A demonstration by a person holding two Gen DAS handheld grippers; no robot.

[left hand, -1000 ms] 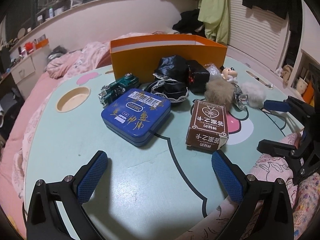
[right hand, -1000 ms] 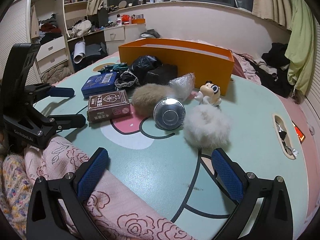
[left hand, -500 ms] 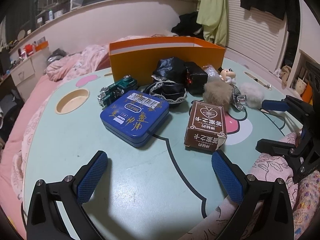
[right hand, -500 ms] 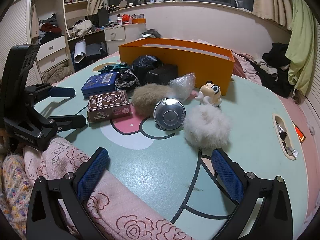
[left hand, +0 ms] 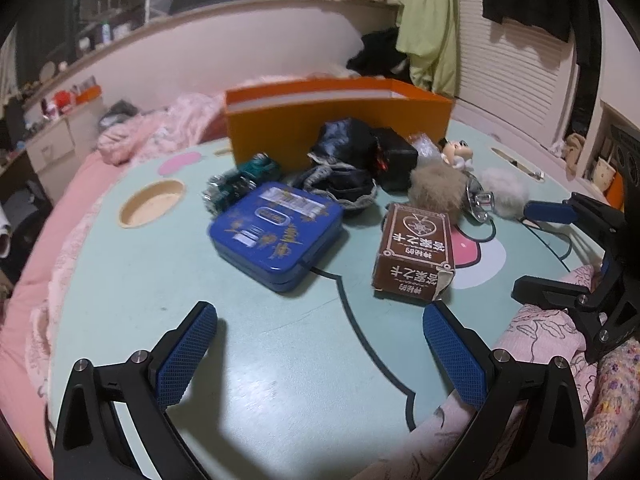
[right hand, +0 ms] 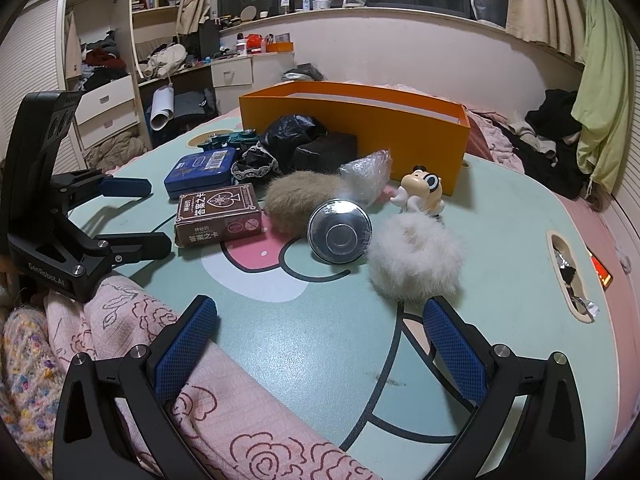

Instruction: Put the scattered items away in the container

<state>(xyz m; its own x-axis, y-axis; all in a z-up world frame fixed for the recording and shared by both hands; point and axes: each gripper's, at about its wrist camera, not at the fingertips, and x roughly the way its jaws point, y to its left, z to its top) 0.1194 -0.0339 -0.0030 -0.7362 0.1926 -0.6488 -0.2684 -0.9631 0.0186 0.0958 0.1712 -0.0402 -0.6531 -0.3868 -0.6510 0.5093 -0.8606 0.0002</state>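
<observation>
Left gripper (left hand: 320, 344): your jaws released, blue tin (left hand: 278, 236) just ahead, an easy first reach.
Right gripper (right hand: 320, 344): released, white pompom (right hand: 416, 260) ahead.
Orange box (right hand: 400, 132): beyond the clutter, apparently unfilled.

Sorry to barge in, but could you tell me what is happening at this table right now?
A person holds a two-finger gripper in each hand over a mint cartoon-print table to tidy scattered items into the orange box at the back. Both the left gripper and the right gripper are open and hold nothing. The blue tin, brown card box, white fluffy scrunchie, metal lid and small figurine all lie on the table, outside the box.
</observation>
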